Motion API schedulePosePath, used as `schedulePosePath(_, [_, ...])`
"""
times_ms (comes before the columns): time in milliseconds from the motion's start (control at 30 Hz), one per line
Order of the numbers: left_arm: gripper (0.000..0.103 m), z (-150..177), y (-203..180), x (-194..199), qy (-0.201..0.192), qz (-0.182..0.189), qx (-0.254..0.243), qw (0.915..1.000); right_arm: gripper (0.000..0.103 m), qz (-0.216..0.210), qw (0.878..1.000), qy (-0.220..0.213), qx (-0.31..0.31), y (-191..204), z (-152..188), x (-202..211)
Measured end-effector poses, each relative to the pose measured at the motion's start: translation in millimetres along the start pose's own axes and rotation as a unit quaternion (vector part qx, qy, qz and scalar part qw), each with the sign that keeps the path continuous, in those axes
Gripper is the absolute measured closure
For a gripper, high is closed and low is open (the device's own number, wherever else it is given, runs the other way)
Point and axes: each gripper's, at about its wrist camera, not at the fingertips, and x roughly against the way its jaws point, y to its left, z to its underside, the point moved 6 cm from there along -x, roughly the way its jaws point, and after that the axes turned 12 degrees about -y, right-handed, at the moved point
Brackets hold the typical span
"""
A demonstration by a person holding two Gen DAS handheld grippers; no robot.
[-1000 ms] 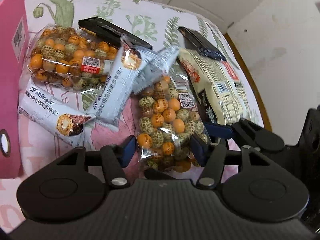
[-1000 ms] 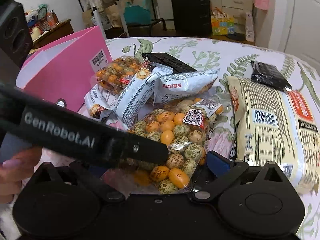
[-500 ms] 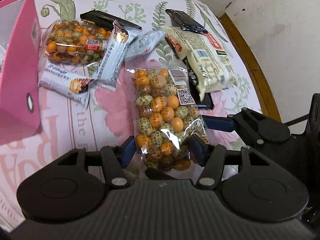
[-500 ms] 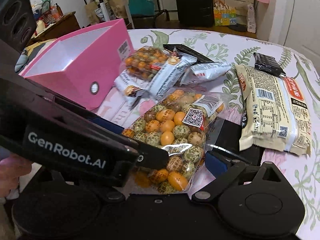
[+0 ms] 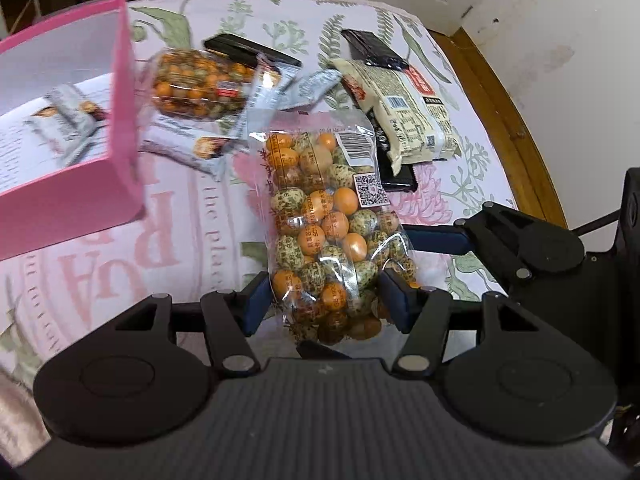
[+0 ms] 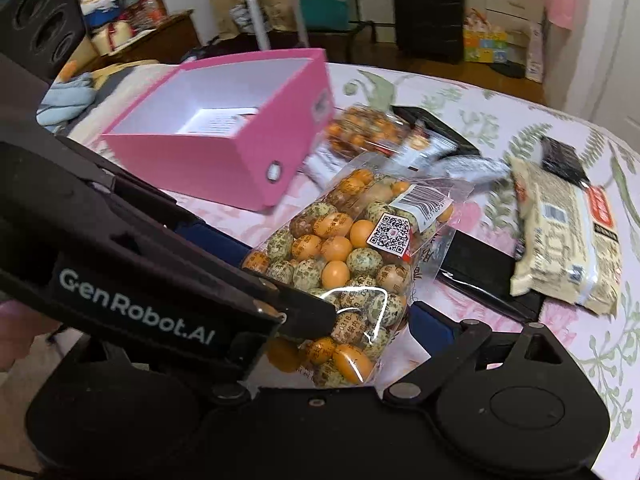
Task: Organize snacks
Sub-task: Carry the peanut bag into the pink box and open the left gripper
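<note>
Your left gripper [image 5: 326,300] has its jaws clamped on the lower end of a clear bag of orange and speckled candy-coated nuts [image 5: 324,216], and the bag hangs clear of the bench [image 5: 120,260], which is covered by a floral cloth. Your right gripper [image 6: 352,320] sits at the same end of that bag; one blue pad [image 6: 430,322] lies just beside the plastic, the other is hidden behind the left gripper's arm, so you cannot tell whether its jaws press on the bag.

Toward the bench's left edge stands an open pink box [image 5: 80,196] with a wrapped snack bar [image 5: 68,120] inside. Just beyond it lie a second bag of nuts [image 5: 196,84] and several pale snack bars [image 5: 188,146]. Toward the right edge a cream noodle packet [image 5: 404,116] rests partly on a black packet [image 5: 396,172].
</note>
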Motion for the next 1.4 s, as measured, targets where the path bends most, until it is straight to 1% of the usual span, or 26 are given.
schedulePosePath(133, [0.045, -3.4, 11.2, 26.9, -0.011, -0.020, 0.005, 0.9997, 0.004, -0.026, 0.999, 0.007, 0.025, 23.7, -14.5, 1.6])
schedulePosePath(267, [0.045, -11.3, 26.8, 56.9, -0.034, -0.040, 0.011, 0.9986, 0.004, -0.053, 0.998, 0.008, 0.046, 48.4, -34.1, 2.9])
schedulePosePath(333, [0.045, -16.2, 38.3, 72.6, -0.052, -0.048, 0.018, 0.9974, 0.006, -0.060, 0.996, 0.001, 0.062, 61.1, -47.1, 2.0])
schedulePosePath(400, [0.044, -20.3, 53.3, 84.5, -0.072, -0.059, 0.026, 0.9953, 0.013, -0.064, 0.994, -0.013, 0.092, 73.4, -60.3, -1.4])
schedulePosePath(500, [0.045, -25.3, 79.7, 99.0, -0.105, -0.074, 0.057, 0.9900, 0.014, -0.090, 0.990, -0.020, 0.103, 86.0, -79.2, -14.8])
schedulePosePath(567, [0.045, -30.8, 96.9, 106.4, -0.131, -0.084, 0.068, 0.9854, 0.014, -0.102, 0.988, -0.028, 0.113, 92.7, -93.0, -25.1])
schedulePosePath(667, [0.045, -43.7, 124.9, 114.6, -0.163, -0.099, 0.093, 0.9773, 0.014, -0.117, 0.980, -0.040, 0.155, 104.3, -115.6, -44.8])
schedulePosePath(767, [0.045, -59.6, 155.2, 114.3, -0.184, -0.114, 0.119, 0.9689, 0.014, -0.138, 0.970, -0.041, 0.195, 113.2, -139.3, -69.3])
schedulePosePath(833, [0.045, -72.4, 176.9, 111.6, -0.200, -0.122, 0.137, 0.9624, 0.014, -0.144, 0.961, -0.045, 0.232, 118.2, -155.1, -87.7])
schedulePosePath(900, [0.045, -84.2, 197.0, 106.0, -0.217, -0.126, 0.155, 0.9555, 0.014, -0.144, 0.948, -0.048, 0.279, 124.8, -169.1, -106.2])
schedulePosePath(933, [0.045, -89.9, 205.1, 101.2, -0.226, -0.129, 0.162, 0.9520, 0.014, -0.143, 0.945, -0.049, 0.291, 127.1, -175.8, -115.6])
schedulePosePath(1033, [0.045, -98.8, 229.3, 88.2, -0.243, -0.142, 0.175, 0.9434, 0.014, -0.145, 0.929, -0.057, 0.336, 131.9, -185.8, -140.1])
schedulePosePath(1133, [0.045, -98.2, 246.4, 69.4, -0.234, -0.156, 0.182, 0.9422, 0.014, -0.147, 0.906, -0.052, 0.394, 138.0, -181.7, -164.3])
schedulePosePath(1233, [0.045, -91.2, 261.6, 51.3, -0.210, -0.168, 0.194, 0.9436, 0.014, -0.151, 0.887, -0.034, 0.436, 142.5, -171.6, -181.3])
schedulePosePath(1300, [0.045, -85.9, 271.8, 40.4, -0.188, -0.164, 0.212, 0.9449, 0.014, -0.163, 0.882, -0.018, 0.443, 143.4, -166.6, -189.8])
schedulePosePath(1400, [0.045, -80.7, 284.5, 30.8, -0.159, -0.159, 0.231, 0.9468, 0.014, -0.192, 0.886, 0.007, 0.423, 139.0, -160.1, -199.0])
